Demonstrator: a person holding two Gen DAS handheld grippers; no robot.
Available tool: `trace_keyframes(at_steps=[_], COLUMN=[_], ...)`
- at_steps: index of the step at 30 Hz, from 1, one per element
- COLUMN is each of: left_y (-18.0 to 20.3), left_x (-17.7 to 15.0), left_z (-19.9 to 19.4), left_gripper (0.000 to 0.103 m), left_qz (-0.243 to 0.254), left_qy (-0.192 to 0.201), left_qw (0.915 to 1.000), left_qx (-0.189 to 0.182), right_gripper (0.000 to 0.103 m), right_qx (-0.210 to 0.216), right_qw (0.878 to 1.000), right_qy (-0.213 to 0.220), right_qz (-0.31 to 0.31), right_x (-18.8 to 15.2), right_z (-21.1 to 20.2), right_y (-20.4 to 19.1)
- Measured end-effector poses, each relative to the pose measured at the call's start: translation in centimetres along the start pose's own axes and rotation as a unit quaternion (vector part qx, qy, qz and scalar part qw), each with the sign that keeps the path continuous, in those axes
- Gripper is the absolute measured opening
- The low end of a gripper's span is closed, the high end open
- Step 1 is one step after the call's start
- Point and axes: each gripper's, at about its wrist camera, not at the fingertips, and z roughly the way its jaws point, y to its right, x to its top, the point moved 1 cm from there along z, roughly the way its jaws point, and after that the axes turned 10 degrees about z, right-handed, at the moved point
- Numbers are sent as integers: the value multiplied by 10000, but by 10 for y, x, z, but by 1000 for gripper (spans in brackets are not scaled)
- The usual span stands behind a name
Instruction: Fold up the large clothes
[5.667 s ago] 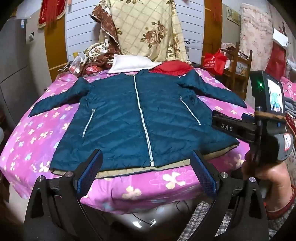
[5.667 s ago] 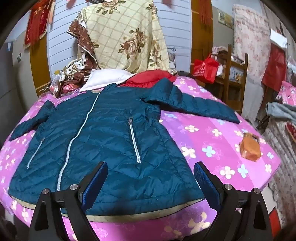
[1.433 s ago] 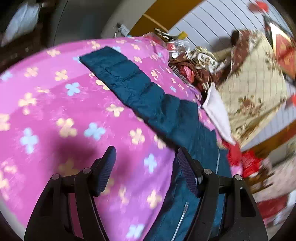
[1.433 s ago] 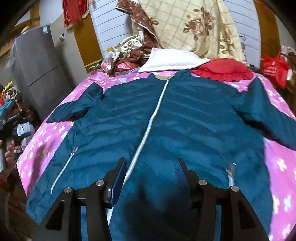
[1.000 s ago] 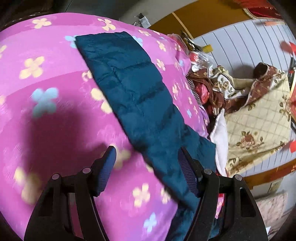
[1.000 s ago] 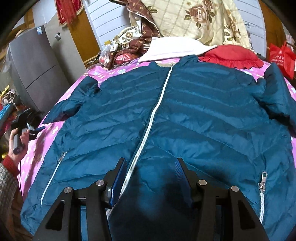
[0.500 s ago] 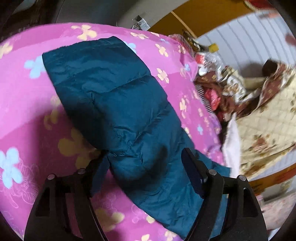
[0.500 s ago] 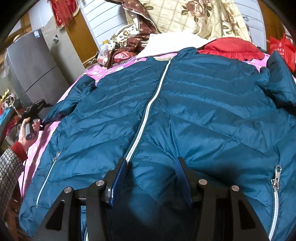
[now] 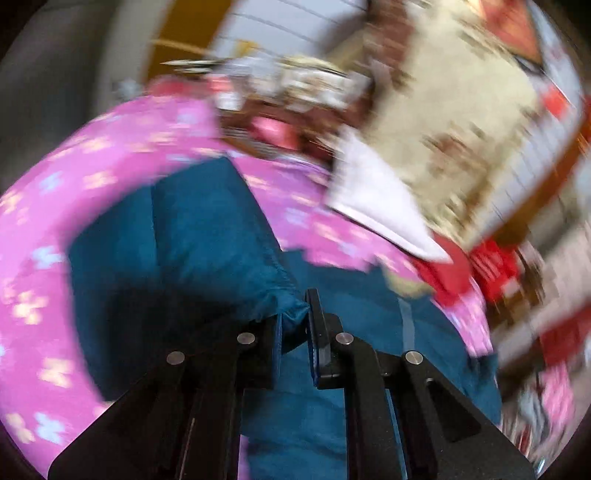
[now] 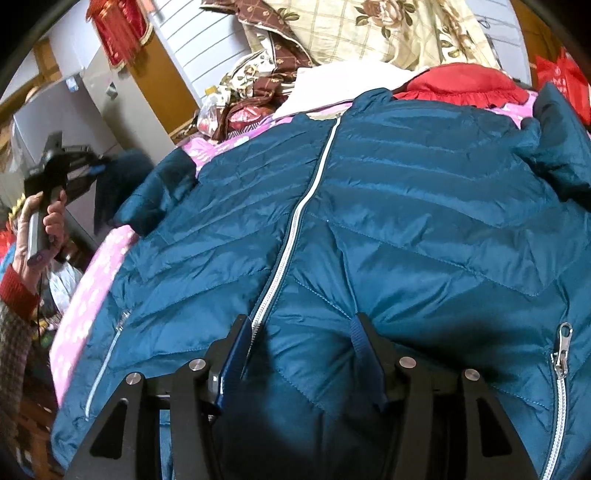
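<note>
Jacket: a dark teal quilted jacket [image 10: 406,229] lies front up on a pink flowered bedspread [image 9: 92,155], white centre zip [image 10: 291,236] closed, collar toward the pillows.
Sleeve: the cuff of one sleeve [image 9: 207,236] is lifted off the bedspread and bunched between the fingers of the left gripper.
Left gripper: the left gripper [image 9: 295,332] is clamped tight on the sleeve cuff; teal cloth fills the narrow gap between its pads. This view is blurred.
Right gripper: the right gripper [image 10: 301,350] rests low on the jacket front just beside the centre zip, jaws parted and easing wider, each finger pressing into the fabric with a swell of cloth between them; the pads do not pinch it.
Pocket zips: one white pocket zip [image 10: 559,369] shows on each side of the front.
Hand: the left hand [image 10: 44,225], red cuff at the wrist, holds the left gripper's handle beside the bed's edge.
Behind: a white pillow [image 9: 373,206], a red cushion [image 10: 461,83] and a cream flowered quilt [image 10: 388,26] sit past the collar.
</note>
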Motion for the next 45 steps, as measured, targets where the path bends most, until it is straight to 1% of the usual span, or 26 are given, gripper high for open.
trace_keyframes(at_steps=[3,5,7,8,11,12,13,14,15,16,18,20,22,25,28,30,32,33,35,36,37,38,39,42,44,45], left_y=[62,97,126,140,167,170,177,179,182,184,184,178,169,147,124,107,96,93,93,94,95,96,97,96,98,98], left_x=[-25,-46,-69,-83,-112,-119,-128,-135,-141,-147,-158,-170,-184,-202,-218,-228,-235,-237,-239,-239,-239,-240,-241,-245,-247,-247], left_z=[25,50,74,85,98,98,93,86,77,66,46,26,10,-9,-13,-11,-8,-9,-11,-11,-10,-11,-11,-8,-5,-4], left_gripper=[10,10,10,10,11,14,21,25,39,54,70,72,72,72,72,72,72,72,72,72,72,72,72,72,72,72], left_qz=[293,471,652,792,1140,1210,1324,1396,1481,1562,1626,1622,1632,1576,1567,1469,1328,1285,1275,1294,1319,1353,1363,1388,1406,1413], left_qy=[-284,-531,-822,-983,-1276,-1305,-1308,-1277,-1203,-1095,-944,-851,-752,-531,-384,-453,-500,-472,-396,-375,-363,-358,-358,-375,-392,-397], left_qw=[9978,9950,9918,9899,9838,9824,9808,9803,9801,9803,9811,9823,9835,9854,9814,9815,9844,9853,9857,9853,9847,9839,9835,9820,9810,9807], left_qx=[-522,-704,-731,-651,-543,-565,-577,-571,-545,-510,-448,-399,-213,372,1039,1144,1035,1019,1026,1053,1083,1112,1133,1222,1278,1291], right_gripper=[54,53,53,53,53,53,54,54,56,64,71,71,71,71,71,71,71,69,58,49,30,23,18,14,14,14], right_qx=[74,33,-45,-96,-189,-231,-306,-356,-368,-351,-299,-328,-540,-733,-1215,-1430,-1440,-1399,-1318,-1350,-1330,-1312,-1449,-2136,-2595,-2659], right_qw=[9995,9987,9968,9955,9931,9928,9923,9917,9911,9910,9920,9936,9945,9940,9883,9852,9859,9872,9900,9900,9906,9909,9893,9767,9654,9638], right_qy=[132,284,488,592,799,844,903,955,981,972,861,790,784,699,766,691,503,396,133,26,-89,-174,-133,99,194,188], right_qz=[260,422,635,735,833,812,790,790,822,853,869,741,429,423,521,641,691,650,485,416,320,222,112,-183,-136,-72], right_x=[1,2,4,5,10,12,16,19,24,28,39,51,67,83,95,99,100,102,109,111,115,121,126,144,158,163], right_z=[-6,-12,-22,-30,-51,-58,-65,-70,-74,-76,-74,-72,-62,-46,-35,-28,-18,-13,1,6,11,14,12,11,12,13], right_y=[7,13,20,24,30,32,32,33,34,35,32,29,20,22,28,39,46,46,42,41,38,36,35,40,57,65])
